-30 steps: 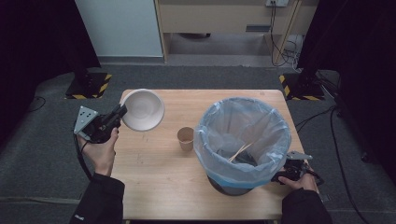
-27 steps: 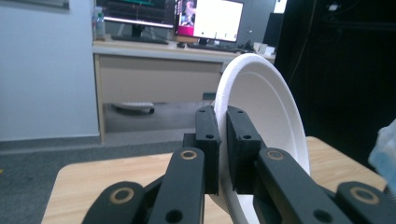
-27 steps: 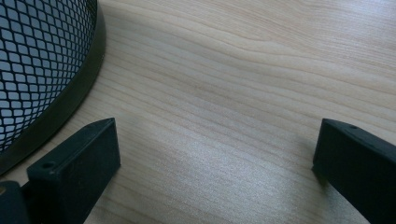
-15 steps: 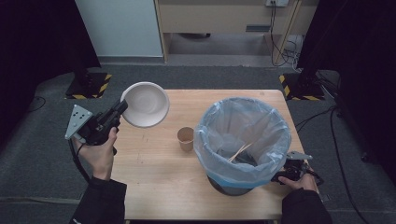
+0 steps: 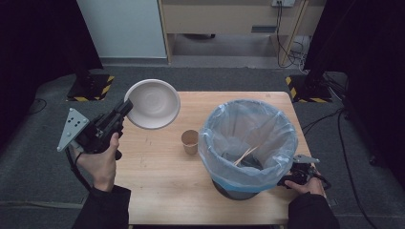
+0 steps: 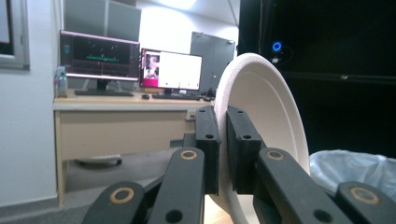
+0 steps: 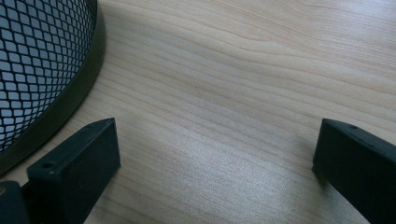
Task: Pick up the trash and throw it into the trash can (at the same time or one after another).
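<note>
Above the table's far left corner: the white bowl (image 5: pixel 153 104) is held up off the wood, tilted so its hollow faces the high camera; nothing lies in it
Left gripper (image 5: pixel 125 108): clenched on the bowl's rim, one black jaw on the inside of the wall and one on the outside, as the left gripper view shows (image 6: pixel 223 149); the bowl (image 6: pixel 266 116) stands on edge there, its hollow turned to the right of that view
Left hand (image 5: pixel 98 160): wrapped round the gripper's body beyond the table's left edge, the grey three-cornered plate sticking out to the left
Paper cup (image 5: pixel 189 141): upright on the table (image 5: pixel 157 181) near its middle, just beside the bin's left side, mouth open upward; its inside is too small to tell
Waste bin (image 5: pixel 248 138): stands on the right half of the table, a black mesh basket lined with a pale blue plastic bag folded out over the rim
Inside the bin: thin pale wooden sticks (image 5: pixel 244 155) lie slanted over something dark at the bottom, which I cannot make out
Right gripper (image 5: pixel 286 180): rests low near the table's near right corner, close by the bin's base; in the right gripper view its jaws stand wide apart over bare wood (image 7: pixel 233 107), grasping nothing, with the bin's mesh wall (image 7: pixel 37 60) and dark base ring just beside the left jaw
Right hand (image 5: pixel 308 186): at the table's near right edge, behind the gripper
</note>
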The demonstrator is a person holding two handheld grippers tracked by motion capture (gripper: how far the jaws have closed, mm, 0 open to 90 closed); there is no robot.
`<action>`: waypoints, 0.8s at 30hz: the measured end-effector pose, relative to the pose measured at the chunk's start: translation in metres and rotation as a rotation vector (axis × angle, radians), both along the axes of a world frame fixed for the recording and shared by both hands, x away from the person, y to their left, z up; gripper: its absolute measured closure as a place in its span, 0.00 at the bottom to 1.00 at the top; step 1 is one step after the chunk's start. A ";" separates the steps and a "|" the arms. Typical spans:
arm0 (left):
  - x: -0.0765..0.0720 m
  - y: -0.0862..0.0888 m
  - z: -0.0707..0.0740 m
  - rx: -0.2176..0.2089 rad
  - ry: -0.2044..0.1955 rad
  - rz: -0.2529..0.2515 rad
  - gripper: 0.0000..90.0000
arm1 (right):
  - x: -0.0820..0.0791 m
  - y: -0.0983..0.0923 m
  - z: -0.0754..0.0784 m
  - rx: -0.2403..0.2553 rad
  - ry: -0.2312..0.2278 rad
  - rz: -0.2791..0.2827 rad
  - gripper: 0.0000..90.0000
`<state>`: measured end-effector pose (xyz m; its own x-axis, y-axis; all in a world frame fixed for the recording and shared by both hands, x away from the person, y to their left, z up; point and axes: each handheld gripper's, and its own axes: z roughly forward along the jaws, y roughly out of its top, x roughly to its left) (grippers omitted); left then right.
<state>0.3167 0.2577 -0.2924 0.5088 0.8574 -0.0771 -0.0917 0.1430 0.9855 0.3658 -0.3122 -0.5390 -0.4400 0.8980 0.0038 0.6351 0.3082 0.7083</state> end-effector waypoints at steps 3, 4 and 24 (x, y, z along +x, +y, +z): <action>-0.005 -0.003 0.005 -0.002 -0.022 -0.009 0.93 | 0.000 0.000 0.000 0.000 0.000 0.000 0.01; -0.007 -0.004 0.007 -0.003 -0.031 -0.013 0.93 | 0.000 0.000 0.000 0.000 0.000 0.000 0.01; -0.017 -0.040 0.036 -0.047 -0.127 -0.100 0.93 | 0.000 0.000 0.000 -0.001 0.000 0.000 0.01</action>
